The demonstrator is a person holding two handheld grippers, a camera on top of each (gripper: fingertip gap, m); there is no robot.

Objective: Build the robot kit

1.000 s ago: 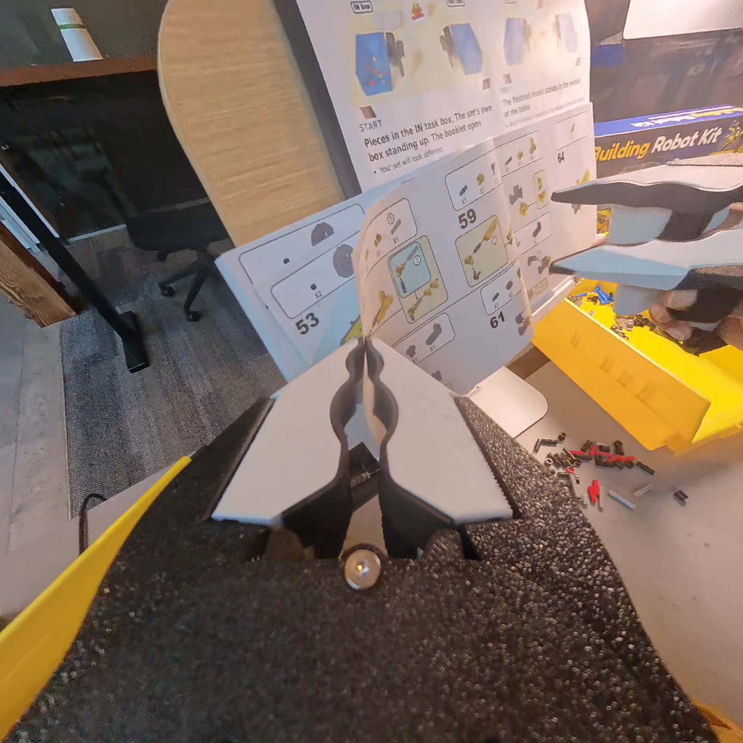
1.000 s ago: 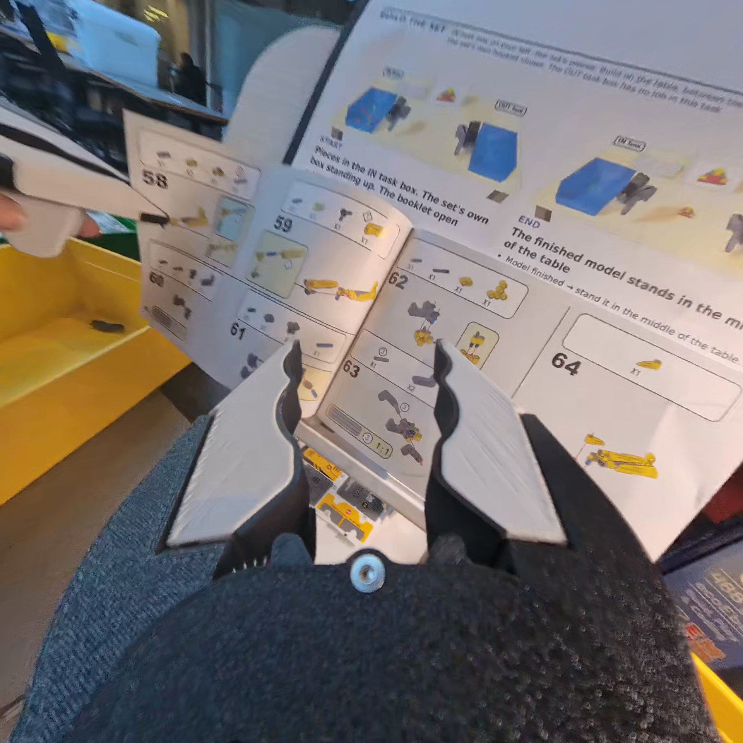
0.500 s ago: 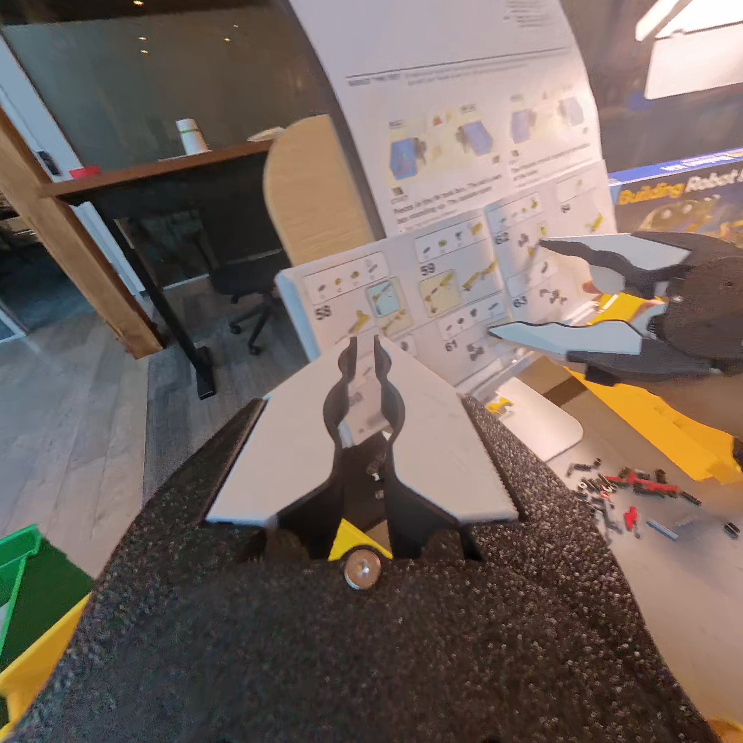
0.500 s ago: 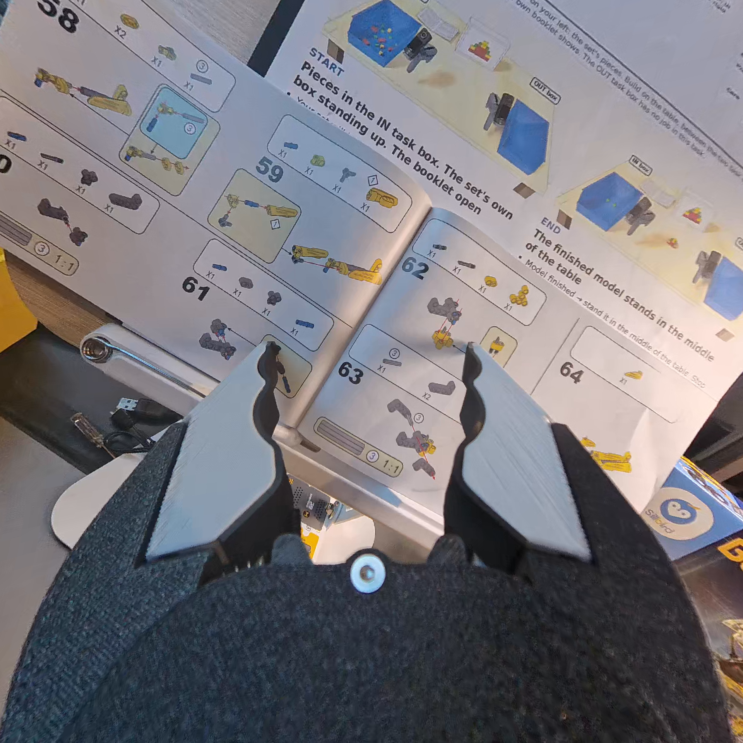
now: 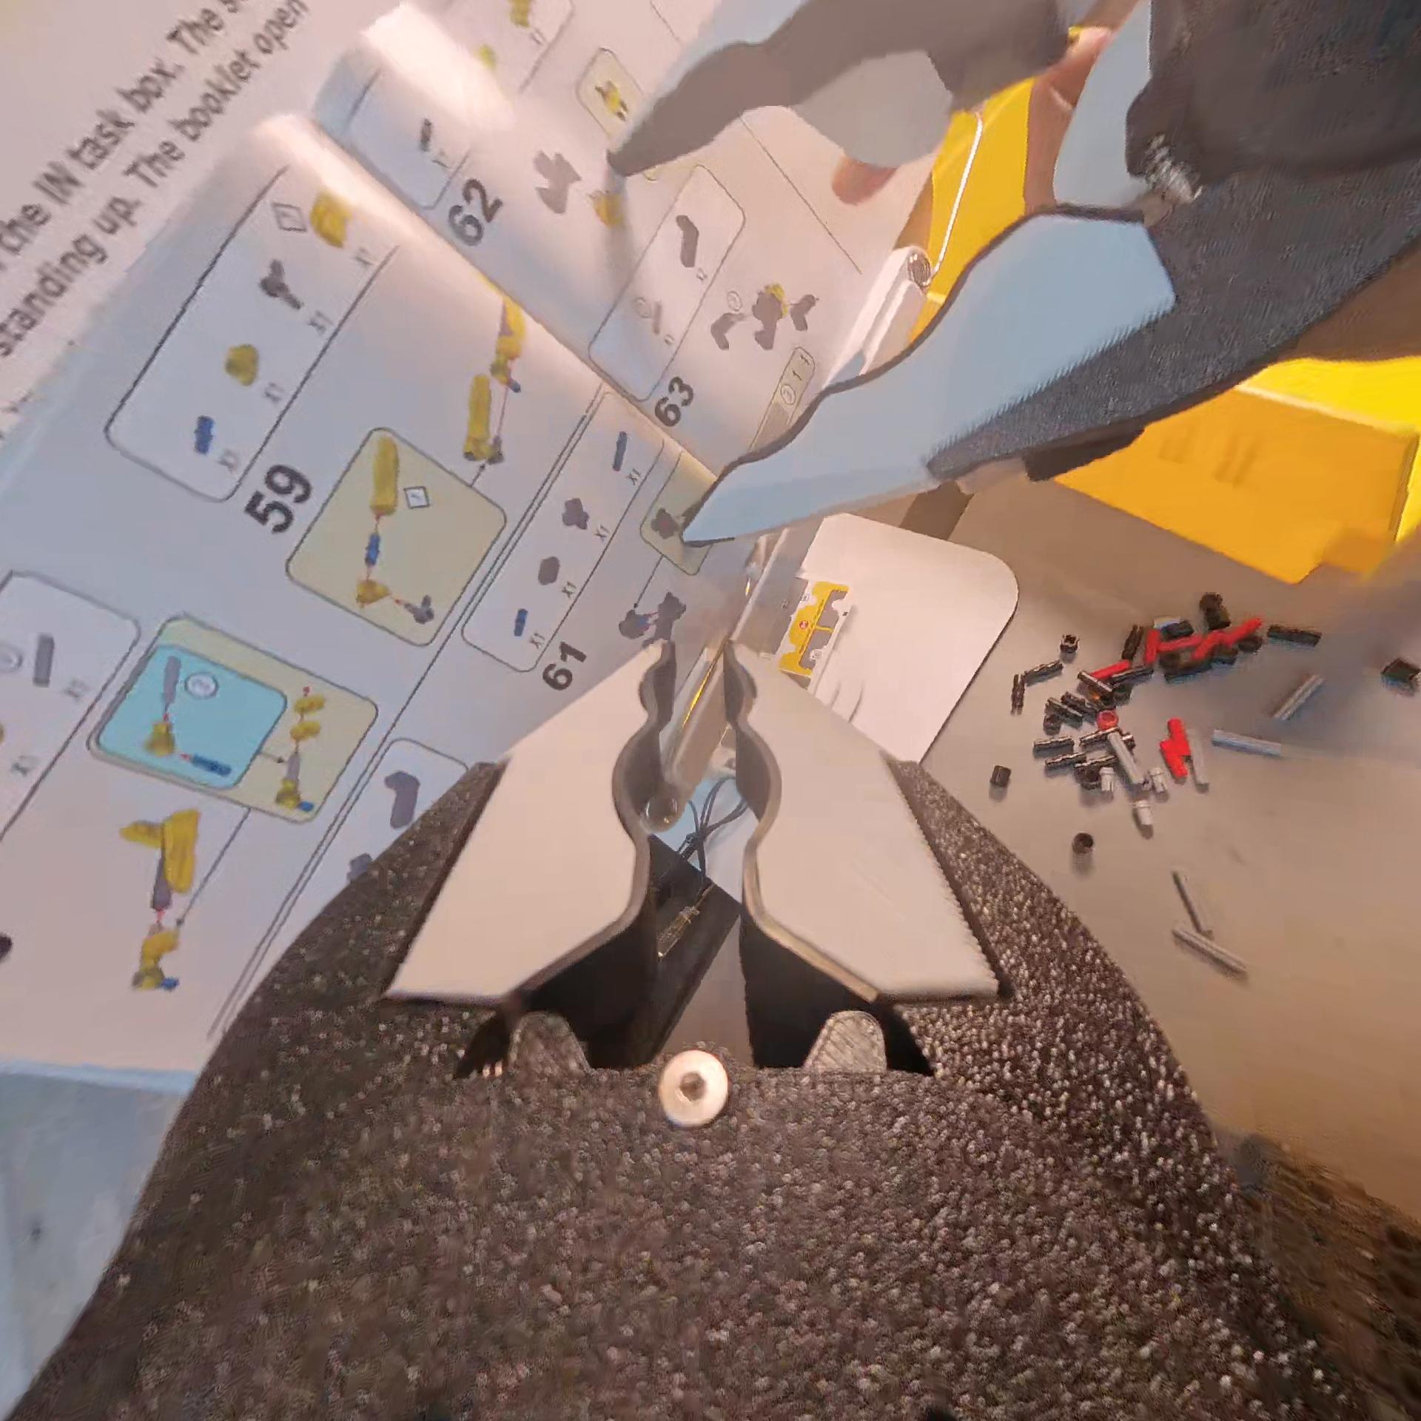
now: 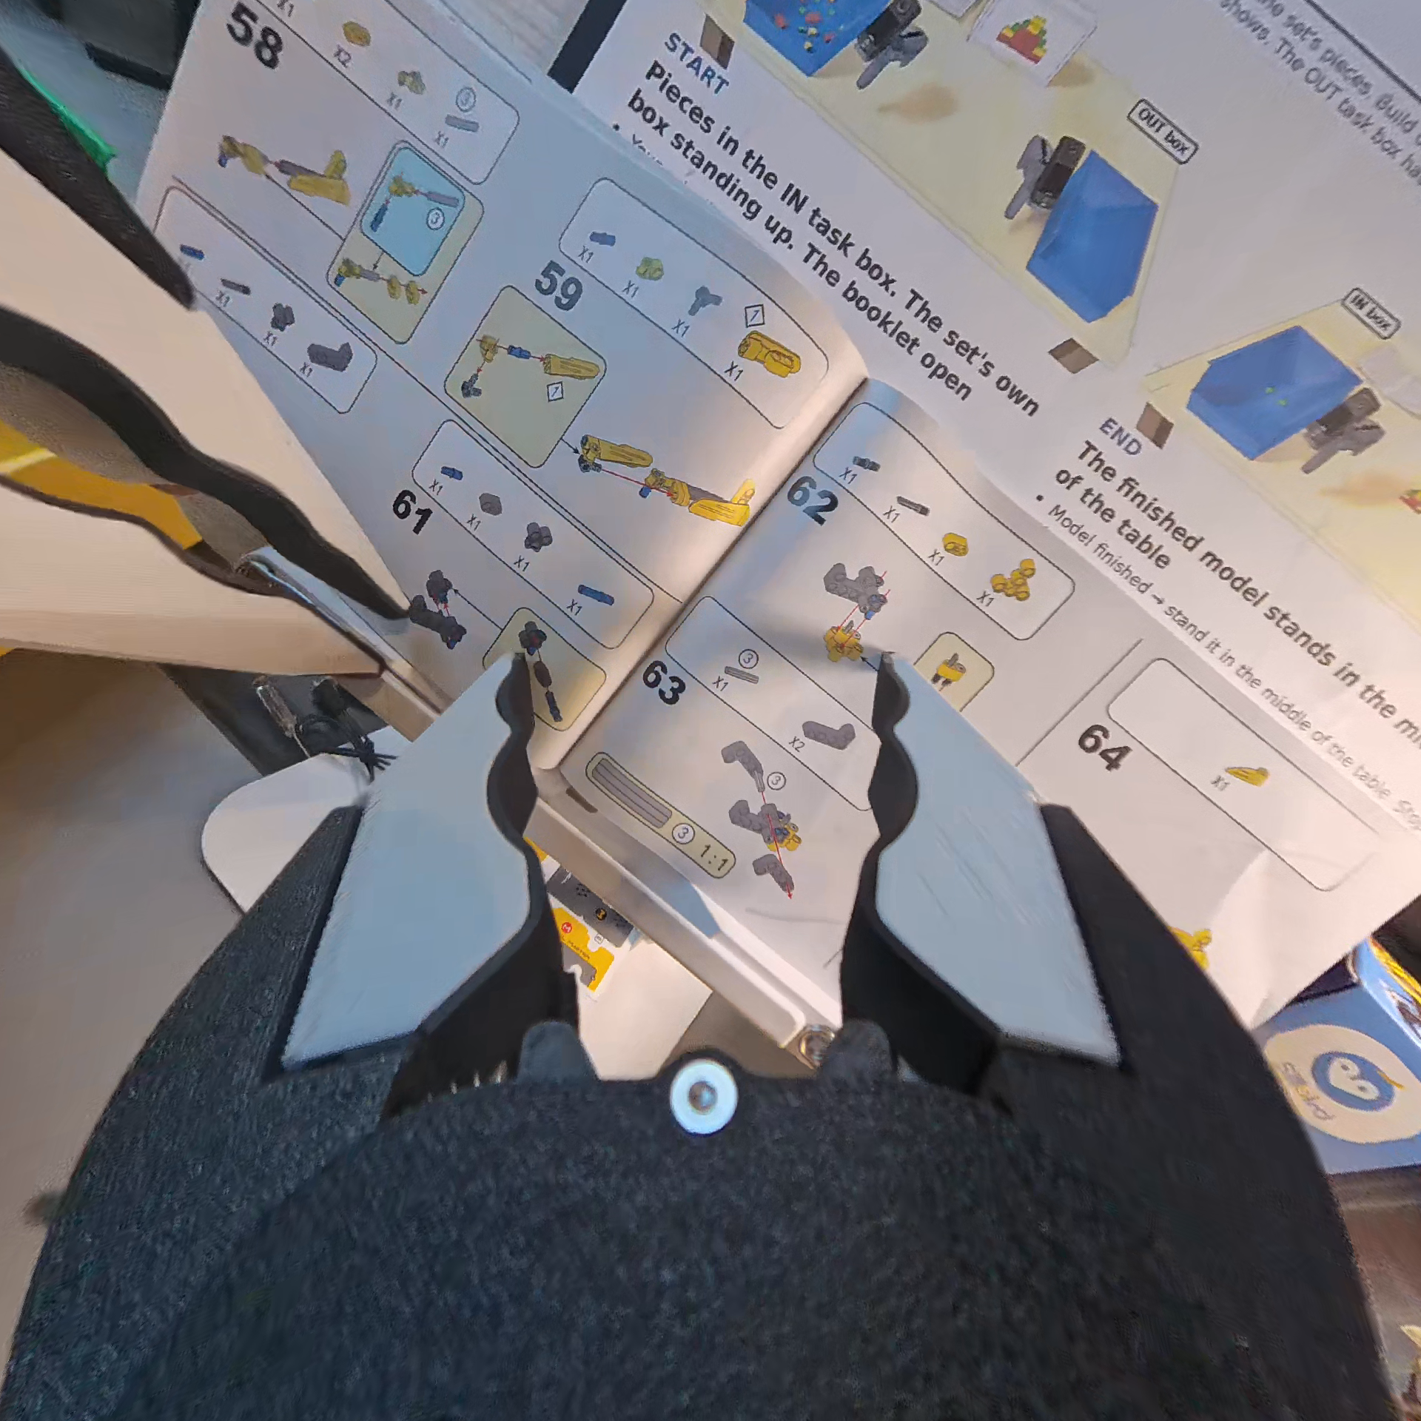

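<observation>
The left hand-held gripper (image 5: 696,669), nearly closed, grips nothing beside the open booklet (image 6: 615,430); at two o'clock, the right hand-held gripper (image 6: 700,669) gapes empty.

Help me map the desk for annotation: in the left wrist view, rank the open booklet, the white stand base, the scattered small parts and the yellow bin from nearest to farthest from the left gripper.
From the left gripper:
1. Open booklet, just ahead and left of the tips.
2. White stand base, just ahead, right.
3. Scattered small parts, farther right on the table.
4. Yellow bin, far right, behind the parts.
The first two are nearly level.
</observation>
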